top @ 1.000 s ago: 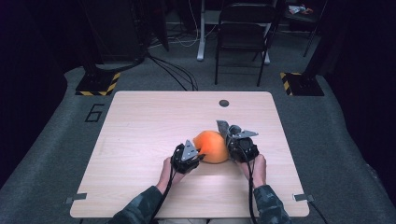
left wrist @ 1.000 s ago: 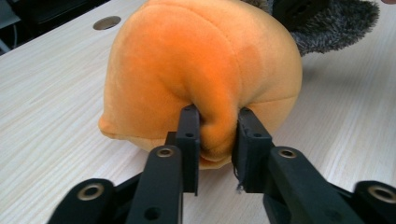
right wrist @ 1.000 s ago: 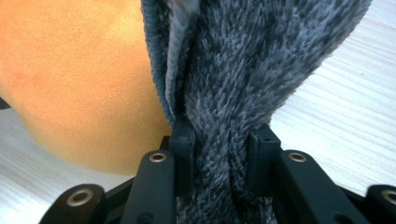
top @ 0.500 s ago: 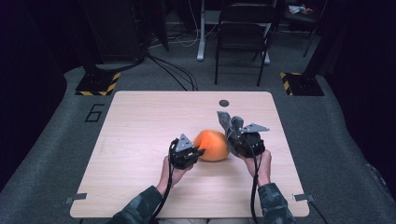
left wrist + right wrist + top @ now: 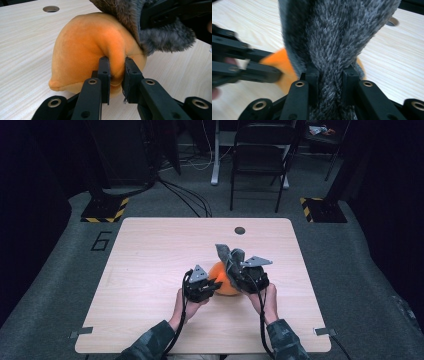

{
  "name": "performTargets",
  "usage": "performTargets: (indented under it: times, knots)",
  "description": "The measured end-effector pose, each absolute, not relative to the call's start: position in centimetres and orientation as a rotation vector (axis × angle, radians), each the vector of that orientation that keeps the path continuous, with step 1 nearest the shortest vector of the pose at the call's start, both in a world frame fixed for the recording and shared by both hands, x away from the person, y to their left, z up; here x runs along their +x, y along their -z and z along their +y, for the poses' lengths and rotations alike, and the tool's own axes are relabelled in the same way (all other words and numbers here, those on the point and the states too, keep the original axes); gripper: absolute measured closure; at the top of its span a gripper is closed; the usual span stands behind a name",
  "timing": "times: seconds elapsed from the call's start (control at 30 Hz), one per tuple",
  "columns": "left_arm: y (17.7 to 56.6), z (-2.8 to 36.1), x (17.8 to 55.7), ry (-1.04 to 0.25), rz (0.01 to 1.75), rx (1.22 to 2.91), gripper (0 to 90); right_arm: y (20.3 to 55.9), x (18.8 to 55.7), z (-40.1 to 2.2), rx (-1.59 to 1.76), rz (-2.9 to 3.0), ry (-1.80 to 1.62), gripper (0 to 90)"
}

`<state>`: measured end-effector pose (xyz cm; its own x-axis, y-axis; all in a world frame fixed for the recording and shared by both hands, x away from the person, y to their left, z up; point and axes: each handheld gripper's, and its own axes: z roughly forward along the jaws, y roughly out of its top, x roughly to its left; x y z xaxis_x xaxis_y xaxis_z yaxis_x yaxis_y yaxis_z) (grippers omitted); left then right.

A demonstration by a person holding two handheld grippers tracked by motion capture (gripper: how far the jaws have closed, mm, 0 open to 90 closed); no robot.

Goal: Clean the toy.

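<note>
An orange plush (image 5: 222,281) lies on the light wooden table (image 5: 150,260), near the front middle. A grey furry piece (image 5: 224,252) is attached at its top and stands up from it. My left gripper (image 5: 215,284) comes in from the left and is shut on a fold of the orange plush (image 5: 82,47); its pads (image 5: 103,67) pinch that fold. My right gripper (image 5: 234,269) comes in from the right and is shut on the grey fur (image 5: 332,32), which rises between its fingers (image 5: 312,75). The right gripper's body (image 5: 175,10) sits just above the fur (image 5: 160,37).
A round cable hole (image 5: 240,230) is in the table's far side. Behind the table stand a black folding chair (image 5: 260,160) and two yellow-and-black striped bases (image 5: 105,210), with cables on the grey floor. A "6" (image 5: 101,241) is marked on the floor left of the table.
The right gripper has lifted a little and drawn the grey furry piece upward from the orange plush. The left gripper has stayed in place, holding the plush down.
</note>
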<state>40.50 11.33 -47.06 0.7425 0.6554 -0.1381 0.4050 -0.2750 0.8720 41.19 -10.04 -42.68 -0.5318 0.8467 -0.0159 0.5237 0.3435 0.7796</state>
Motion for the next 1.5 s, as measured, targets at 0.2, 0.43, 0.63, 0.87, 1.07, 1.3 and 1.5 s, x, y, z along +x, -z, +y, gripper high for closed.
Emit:
performTargets:
  times: [0.2, 0.43, 0.63, 0.87, 1.07, 1.3, 1.5]
  knots:
    - [47.3, 11.5, 40.7, -0.304, 0.805, 1.911, 78.2, 44.6, 42.3, -12.4, 1.329, 2.163, -0.983, 73.0]
    - [47.3, 11.6, 40.8, -0.302, 0.803, 1.908, 77.8, 47.2, 43.3, -14.1, 1.447, 2.171, -0.895, 73.3]
    - [47.4, 11.6, 40.8, -0.3, 0.803, 1.905, 77.7, 47.9, 43.7, -15.3, 1.508, 2.178, -0.885, 73.2]
    - [47.3, 11.5, 40.7, -0.301, 0.803, 1.907, 77.6, 42.2, 42.0, -14.3, 1.364, 2.111, -1.117, 73.5]
    - [47.3, 11.5, 40.6, -0.306, 0.799, 1.913, 77.5, 40.6, 40.4, -10.3, 1.229, 2.175, -1.207, 73.5]
    - [47.4, 11.4, 40.6, -0.305, 0.792, 1.919, 77.1, 42.4, 40.5, -8.8, 1.174, 2.236, -1.114, 73.4]
    - [47.4, 11.3, 40.5, -0.319, 0.778, 1.932, 76.6, 42.9, 41.0, -10.0, 1.198, 2.225, -1.063, 73.2]
